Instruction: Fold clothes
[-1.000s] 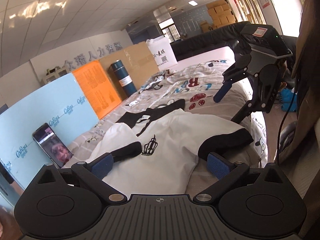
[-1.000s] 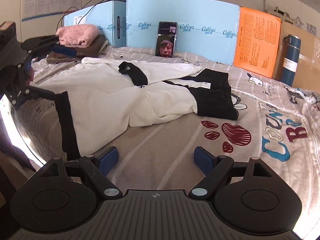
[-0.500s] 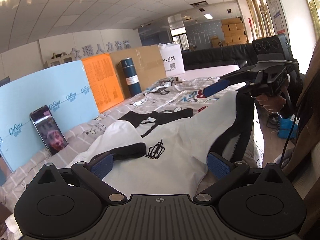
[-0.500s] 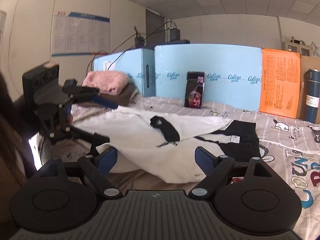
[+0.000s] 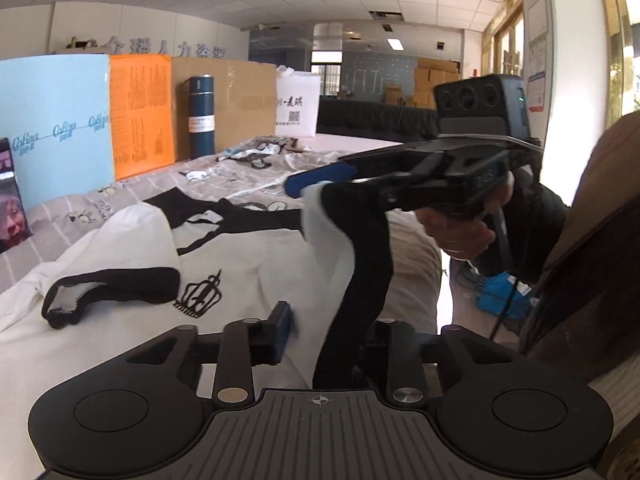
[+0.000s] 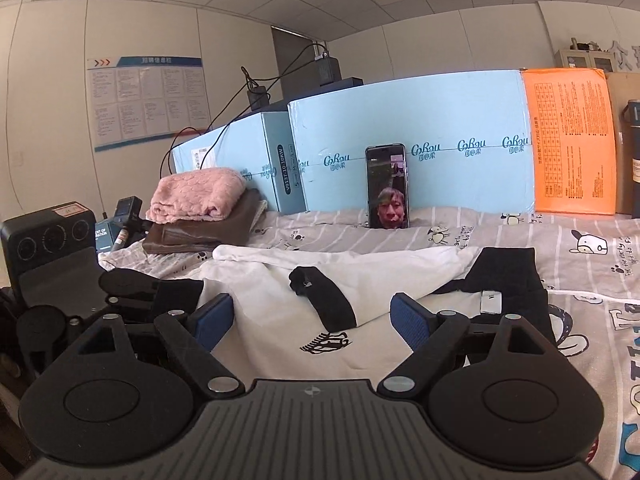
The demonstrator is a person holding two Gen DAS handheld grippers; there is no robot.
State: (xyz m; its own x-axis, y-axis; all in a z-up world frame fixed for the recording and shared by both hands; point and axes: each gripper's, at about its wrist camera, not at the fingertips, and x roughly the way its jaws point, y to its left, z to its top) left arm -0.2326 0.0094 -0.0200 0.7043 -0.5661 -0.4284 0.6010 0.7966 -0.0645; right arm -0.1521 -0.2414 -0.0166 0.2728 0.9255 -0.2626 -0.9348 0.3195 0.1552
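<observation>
A white sweatshirt [image 5: 248,264] with black cuffs, a black hem band and a small crown print lies on the patterned bedsheet [image 5: 240,168]. My left gripper [image 5: 324,332] is shut on the black hem band [image 5: 360,280], which hangs raised between its jaws. In the left wrist view the right gripper [image 5: 316,184] pinches the same hem higher up, lifted off the bed. In the right wrist view the right gripper's blue pads [image 6: 412,322] stand apart with the sweatshirt [image 6: 304,300] beyond them; the left gripper [image 6: 168,292] holds the black hem at left.
A phone [image 6: 387,186] leans on blue foam boards [image 6: 420,136] at the back. An orange board [image 6: 568,140] and a dark blue flask [image 5: 201,116] stand beside them. Folded pink and brown clothes [image 6: 200,212] are stacked at the bed's back left.
Both grippers went from open above the bed to gripping the sweatshirt's black hem. The hem has been lifted off the sheet and the left jaws have closed on it.
</observation>
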